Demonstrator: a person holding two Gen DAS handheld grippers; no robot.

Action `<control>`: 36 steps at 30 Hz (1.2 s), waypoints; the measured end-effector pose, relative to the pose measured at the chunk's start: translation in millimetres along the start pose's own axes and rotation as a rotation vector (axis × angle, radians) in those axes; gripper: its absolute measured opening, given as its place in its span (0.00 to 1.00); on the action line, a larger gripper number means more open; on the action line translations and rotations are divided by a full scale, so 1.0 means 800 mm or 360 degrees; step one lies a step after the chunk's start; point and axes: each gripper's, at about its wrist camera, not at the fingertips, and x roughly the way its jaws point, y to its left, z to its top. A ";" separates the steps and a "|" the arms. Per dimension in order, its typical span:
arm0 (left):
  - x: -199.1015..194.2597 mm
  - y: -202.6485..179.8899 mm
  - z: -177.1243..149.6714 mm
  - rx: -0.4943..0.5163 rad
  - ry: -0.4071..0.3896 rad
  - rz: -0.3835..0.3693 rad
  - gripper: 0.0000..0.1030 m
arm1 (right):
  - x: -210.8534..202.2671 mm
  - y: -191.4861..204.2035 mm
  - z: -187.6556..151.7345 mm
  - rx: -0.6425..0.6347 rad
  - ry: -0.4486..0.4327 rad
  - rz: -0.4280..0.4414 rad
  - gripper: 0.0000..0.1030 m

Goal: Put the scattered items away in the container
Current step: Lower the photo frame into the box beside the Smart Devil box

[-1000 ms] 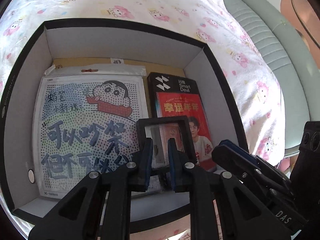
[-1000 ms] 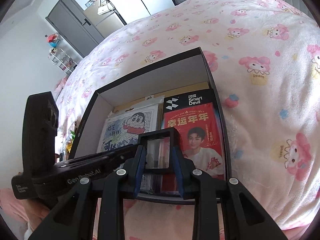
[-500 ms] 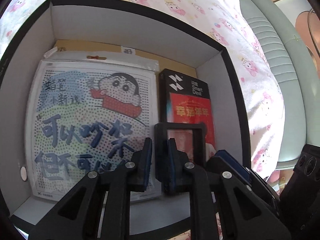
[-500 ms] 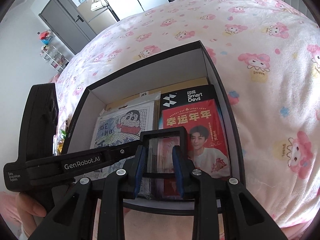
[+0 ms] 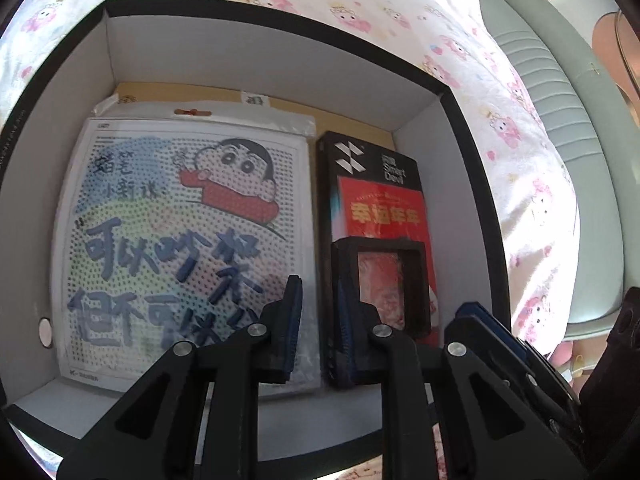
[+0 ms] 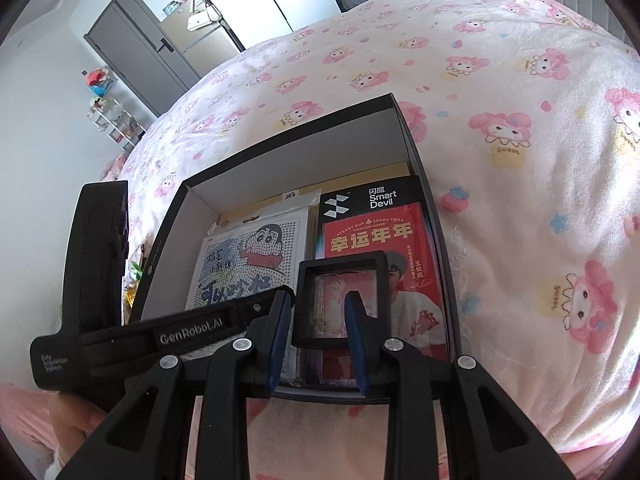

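Your left hand-held gripper (image 5: pixel 316 292) points down into the box (image 5: pixel 260 56) with its pads a narrow gap apart. Nothing sits between them; through the gap you see only the edge of the cartoon sheet (image 5: pixel 180 220) and the dark side of the red package (image 5: pixel 384 208). Its right finger stands right against the left edge of the small black frame (image 5: pixel 380 248).

Your right hand-held gripper (image 6: pixel 318 298) is partly open at the near end of the box. The frame lies beyond its pads, offset to the right, so the right finger crosses in front of the frame. Neither pad appears to press on it.

The frame rests inside the box, on the lower half of the red package, which lies flat along the right wall. The cartoon sheet, in a clear sleeve, lies flat beside the package and fills the left of the floor. The box sits on a bed with a pink cartoon-print cover (image 6: pixel 520 200).
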 end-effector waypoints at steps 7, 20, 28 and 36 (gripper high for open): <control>-0.030 0.008 -0.009 -0.0022 -0.0138 -0.0011 0.15 | 0.008 0.005 0.002 -0.0070 0.0055 0.0001 0.23; -0.081 0.082 -0.012 -0.0150 -0.0116 0.0031 0.16 | 0.092 0.037 0.020 -0.0359 0.0391 -0.0198 0.24; -0.084 0.084 -0.005 -0.0131 -0.0136 0.0002 0.16 | 0.076 0.031 0.020 -0.0298 0.0349 -0.0249 0.22; -0.074 0.074 0.008 -0.0143 -0.0096 0.0018 0.16 | 0.092 0.038 0.006 -0.0295 0.0426 -0.0118 0.23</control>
